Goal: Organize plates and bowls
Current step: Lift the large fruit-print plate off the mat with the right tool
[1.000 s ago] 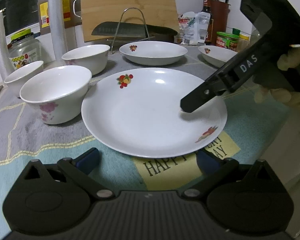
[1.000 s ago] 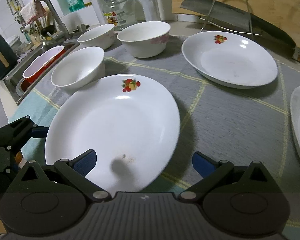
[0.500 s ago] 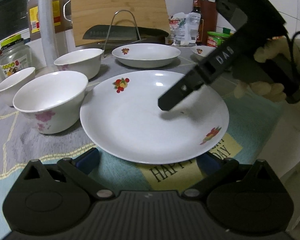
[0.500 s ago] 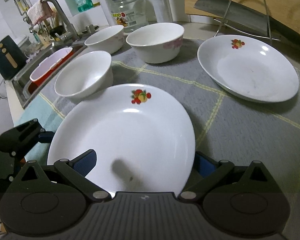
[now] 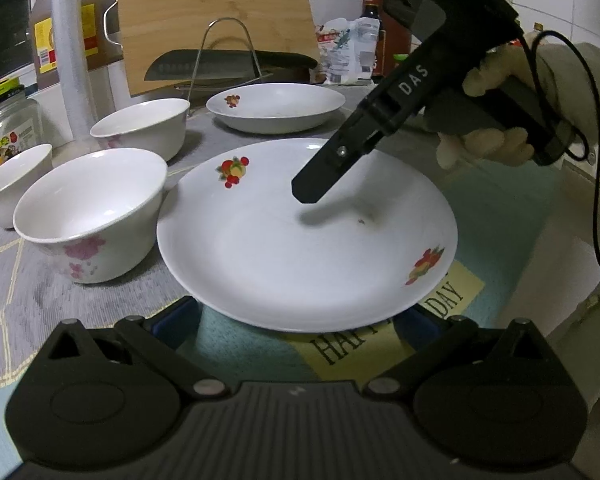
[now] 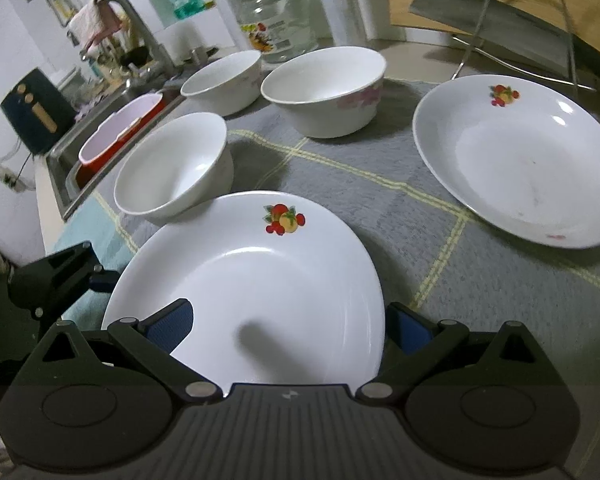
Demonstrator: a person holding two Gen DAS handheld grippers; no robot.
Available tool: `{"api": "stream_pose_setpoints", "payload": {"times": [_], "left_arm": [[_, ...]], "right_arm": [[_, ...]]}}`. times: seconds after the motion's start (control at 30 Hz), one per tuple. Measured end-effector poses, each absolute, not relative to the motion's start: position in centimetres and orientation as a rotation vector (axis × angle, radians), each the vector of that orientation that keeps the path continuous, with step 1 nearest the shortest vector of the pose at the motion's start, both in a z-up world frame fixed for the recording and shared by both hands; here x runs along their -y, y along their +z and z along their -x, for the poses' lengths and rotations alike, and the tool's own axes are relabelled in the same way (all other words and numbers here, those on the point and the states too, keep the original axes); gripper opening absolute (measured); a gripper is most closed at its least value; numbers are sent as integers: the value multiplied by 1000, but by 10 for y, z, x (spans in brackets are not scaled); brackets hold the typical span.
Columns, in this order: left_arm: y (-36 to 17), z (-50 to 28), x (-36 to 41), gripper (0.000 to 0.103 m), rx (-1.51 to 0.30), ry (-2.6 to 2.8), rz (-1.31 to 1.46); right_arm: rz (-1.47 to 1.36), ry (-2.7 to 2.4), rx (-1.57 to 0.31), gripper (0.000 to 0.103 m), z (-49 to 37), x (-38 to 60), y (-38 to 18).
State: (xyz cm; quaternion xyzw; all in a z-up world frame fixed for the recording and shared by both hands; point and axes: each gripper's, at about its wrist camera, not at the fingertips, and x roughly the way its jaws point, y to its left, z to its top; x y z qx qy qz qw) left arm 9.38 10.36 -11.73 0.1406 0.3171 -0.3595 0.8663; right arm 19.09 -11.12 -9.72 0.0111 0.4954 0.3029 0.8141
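At centre frame in both wrist views: the near plate (image 5: 306, 236), white with fruit decals, lies on the grey-and-teal mat (image 6: 384, 200) covering the tabletop.

Right gripper (image 6: 290, 330): fingers spread wide. In the right wrist view one blue pad sits over the plate's near-left rim, the other just off its right edge. In the left wrist view one black finger (image 5: 320, 178) hangs above the plate's well, shadow directly below it; contact cannot be confirmed.

Left gripper (image 5: 300, 320): also spread, pads low at either side of the plate's near rim, nothing between them.

Other ware: second plate (image 6: 518, 158) at right of the right wrist view, well apart from the first. Three bowls (image 6: 176, 170) (image 6: 324, 90) (image 6: 222, 80) at upper left; the nearest one is just beside the near plate's rim, possibly touching.

Judgement: step in hand is taking the near plate by its rim, likely for stacking with the second plate.

Notes for doing it well:
- Bring one finger under the rim and one over it; the shallow rim gives little purchase.
- Close firmly; glazed ceramic is probably slippery.
- Lift away from the nearest bowl to avoid knocking it.
- Keep the plate level while carrying.
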Motion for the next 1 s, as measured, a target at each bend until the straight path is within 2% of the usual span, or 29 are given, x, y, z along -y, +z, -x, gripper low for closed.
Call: {"api": "stream_pose_setpoints", "payload": {"times": [0.63, 1.0], "left_arm": [[-115, -94, -101, 103, -630, -800, -370], [-113, -93, -101, 103, -620, -792, -405]], "right_arm": [[-143, 673, -1197, 103, -212, 111, -95], [-140, 689, -1217, 102, -215, 110, -94]]}}
